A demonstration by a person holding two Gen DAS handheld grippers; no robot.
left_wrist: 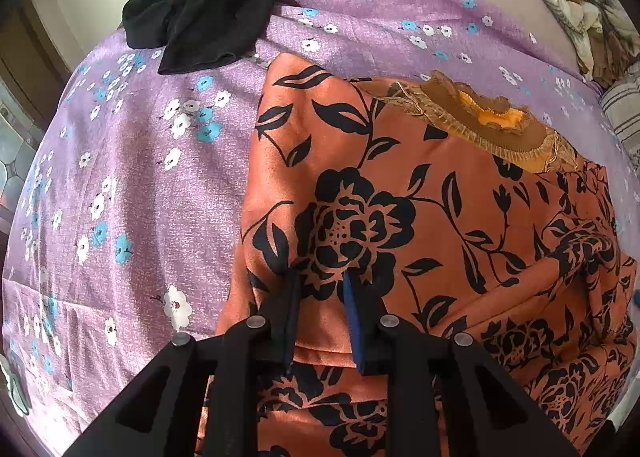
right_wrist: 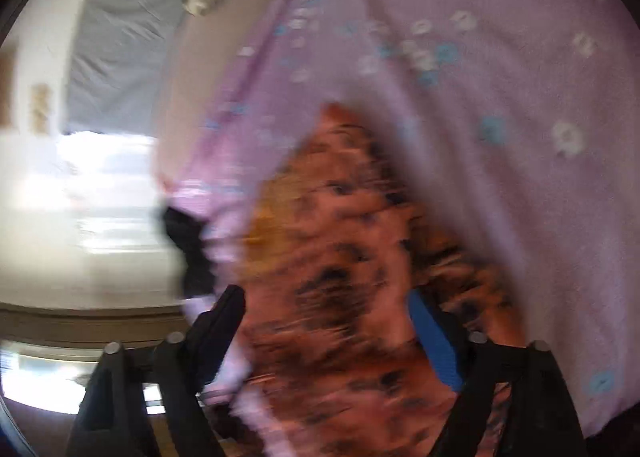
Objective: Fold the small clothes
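Two grippers work the orange floral garment (left_wrist: 400, 197) on the bed (left_wrist: 140, 177): left gripper (left_wrist: 320, 277) fingers part-open, pressing the 6 o'clock hem apparently to anchor it, right gripper (right_wrist: 326, 305) fingers spread wide astride blurred cloth.

The right gripper (right_wrist: 332, 305), black-framed with one blue-padded finger (right_wrist: 434, 345), is standing wide apart over a blurred orange garment with black flowers (right_wrist: 344, 257). The garment is lying on a lilac bedsheet printed with white and blue blossoms (right_wrist: 500, 77). A dark crumpled cloth (right_wrist: 188, 241) is sitting at the sheet's left edge.
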